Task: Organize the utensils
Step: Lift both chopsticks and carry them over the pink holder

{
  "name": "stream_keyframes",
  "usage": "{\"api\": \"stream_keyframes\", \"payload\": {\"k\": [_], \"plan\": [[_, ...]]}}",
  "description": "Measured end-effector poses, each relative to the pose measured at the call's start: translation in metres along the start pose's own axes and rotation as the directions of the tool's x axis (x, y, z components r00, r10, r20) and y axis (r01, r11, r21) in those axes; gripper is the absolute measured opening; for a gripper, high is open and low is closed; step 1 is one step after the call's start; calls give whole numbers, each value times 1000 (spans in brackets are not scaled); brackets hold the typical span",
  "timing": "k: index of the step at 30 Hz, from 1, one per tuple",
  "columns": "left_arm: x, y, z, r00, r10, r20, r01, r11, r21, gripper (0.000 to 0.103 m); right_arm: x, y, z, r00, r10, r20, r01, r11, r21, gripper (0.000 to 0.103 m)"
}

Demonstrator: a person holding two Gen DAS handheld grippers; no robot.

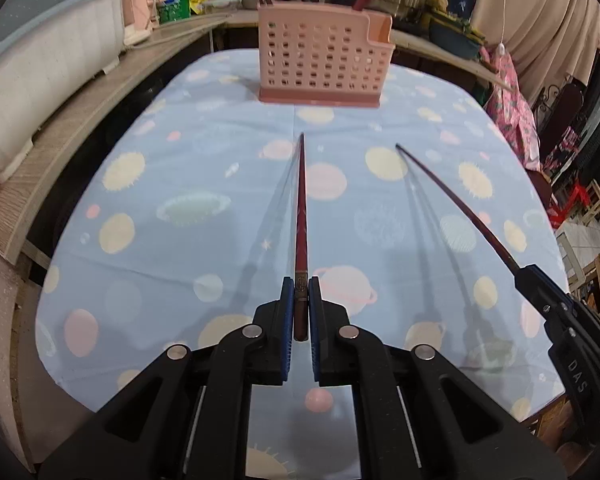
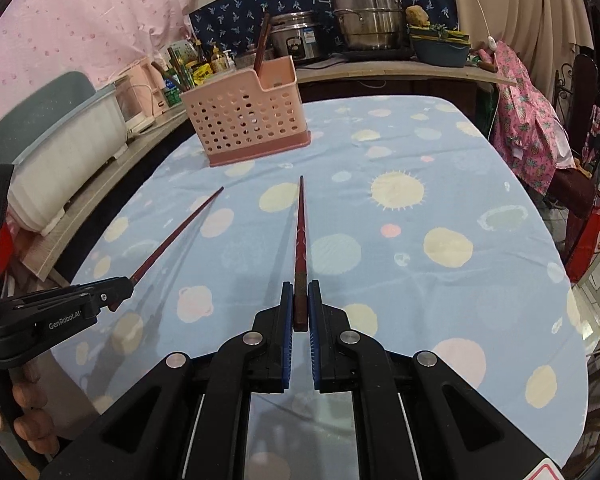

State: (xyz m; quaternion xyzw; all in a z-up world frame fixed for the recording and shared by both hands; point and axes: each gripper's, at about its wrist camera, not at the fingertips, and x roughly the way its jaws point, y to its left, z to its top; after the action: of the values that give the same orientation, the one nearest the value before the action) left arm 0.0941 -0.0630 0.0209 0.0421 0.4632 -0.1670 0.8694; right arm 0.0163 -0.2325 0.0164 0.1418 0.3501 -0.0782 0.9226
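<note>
My left gripper (image 1: 301,286) is shut on the thick end of a dark red chopstick (image 1: 301,208) that points forward above the table. My right gripper (image 2: 300,290) is shut on a second red chopstick (image 2: 301,232), also pointing forward. Each gripper shows in the other's view: the right one (image 1: 518,270) with its chopstick (image 1: 452,202), the left one (image 2: 130,280) with its chopstick (image 2: 176,232). A pink perforated utensil basket (image 1: 320,60) stands at the table's far end; it also shows in the right wrist view (image 2: 246,122), holding a dark utensil in its side pocket.
The table has a blue planet-print cloth (image 1: 204,184). A white dish rack (image 1: 40,72) sits on a wooden shelf to the left. Steel pots (image 2: 364,16), a rice cooker and bottles stand on the counter behind. Pink clothes (image 2: 528,120) hang on the right.
</note>
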Motion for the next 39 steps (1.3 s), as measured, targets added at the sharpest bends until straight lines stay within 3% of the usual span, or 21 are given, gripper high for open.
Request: {"api": "stream_keyframes", "payload": {"k": [8, 17, 25, 31, 39], "plan": [[-38, 8, 31, 995, -23, 101, 27, 999, -42, 7, -23, -2, 45, 994, 26, 109, -28, 1000, 13, 7], [-75, 22, 80, 973, -22, 231, 39, 997, -69, 7, -42, 6, 97, 972, 49, 230, -49, 999, -4, 7], [-91, 33, 113, 954, -8, 299, 38, 995, -95, 7, -44, 9, 122, 962, 73, 264, -77, 997, 5, 7], [-95, 36, 126, 947, -17, 321, 50, 994, -94, 7, -44, 14, 132, 957, 83, 278, -87, 996, 0, 7], [-74, 35, 128, 961, -15, 275, 42, 995, -90, 7, -34, 13, 133, 963, 74, 260, -79, 997, 8, 7]]}}
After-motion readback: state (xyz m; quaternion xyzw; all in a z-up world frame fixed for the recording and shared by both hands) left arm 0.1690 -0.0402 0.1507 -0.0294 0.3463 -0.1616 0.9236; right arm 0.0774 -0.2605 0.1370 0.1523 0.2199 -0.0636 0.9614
